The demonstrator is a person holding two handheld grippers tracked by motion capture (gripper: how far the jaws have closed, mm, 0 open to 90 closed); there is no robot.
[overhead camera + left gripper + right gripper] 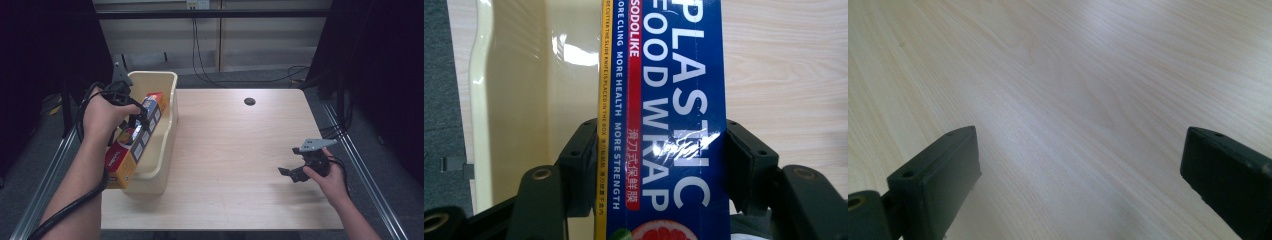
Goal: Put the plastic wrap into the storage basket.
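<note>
Left gripper [134, 116] clamps plastic wrap box [134, 145] over the cream bin [170, 120].

Box lies lengthwise along the bin [484, 100], near end sticking out past its front rim; in the left gripper view both jaws press the box's [664, 120] long sides. Right gripper [292, 172] hovers above bare table [230, 150] at right, well apart, jaws wide, nothing between them [1078, 165].

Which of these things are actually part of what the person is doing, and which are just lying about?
In use:
- long blue cardboard box of plastic food wrap
- cream plastic tub
- left claw, clamped on the box over the tub

Just there:
- right claw, open, holding nothing
- small round black hole in the pale wooden table
</note>
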